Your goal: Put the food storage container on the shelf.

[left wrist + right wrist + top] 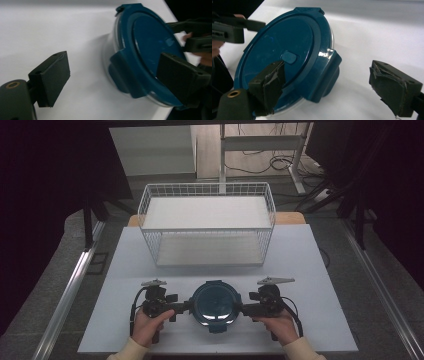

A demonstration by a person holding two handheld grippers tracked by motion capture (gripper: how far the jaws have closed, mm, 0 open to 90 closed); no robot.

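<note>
White table (310,270), wire basket (207,227) behind container (215,303)

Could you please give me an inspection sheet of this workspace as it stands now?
Surface: white table, bare apart from the things listed.
Job's things: round container with a blue latched lid near the front edge; white wire basket behind it, looking empty.
Clutter: nothing seen.
Grippers: left gripper and right gripper are both open, one at each side of the container, each straddling a side latch.
Cables: a black cable trails from each gripper; more lie on the floor behind.
Surroundings: dark curtains at both sides, desk legs beyond the table.
</note>
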